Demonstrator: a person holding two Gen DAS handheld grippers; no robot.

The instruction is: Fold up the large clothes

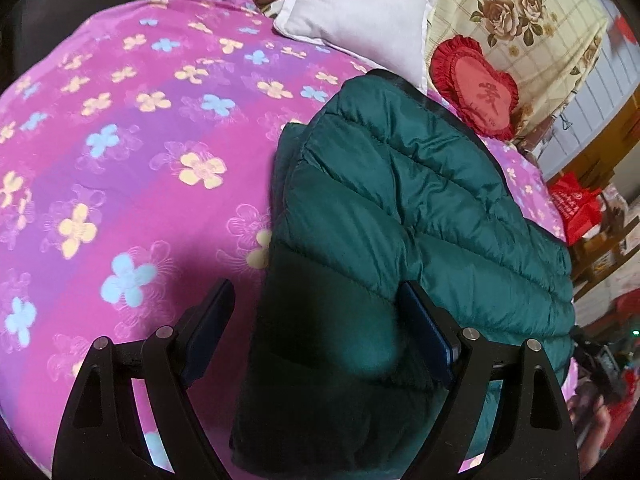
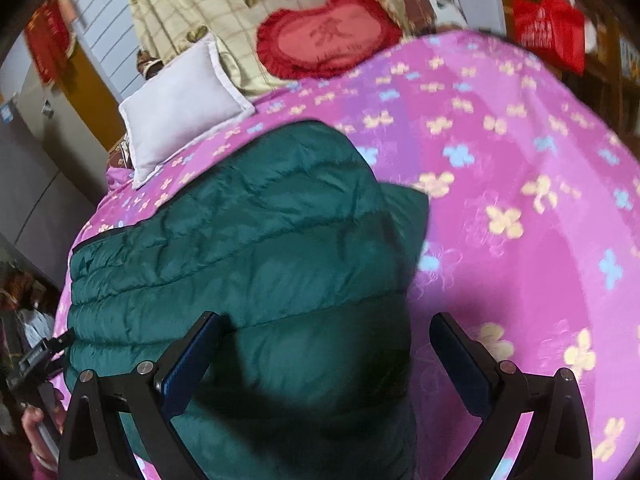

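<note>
Green puffer jacket lay folded on the pink flowered bed, both grippers spread wide above it.

The left gripper and right gripper held nothing, fingers released. The slick, puffy fabric might spring open if left unpressed. The red heart cushion bore a character, too blurred to read.

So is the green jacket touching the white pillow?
Apart. In the right wrist view, a strip of pink bedsheet shows between the jacket and the pillow.
</note>
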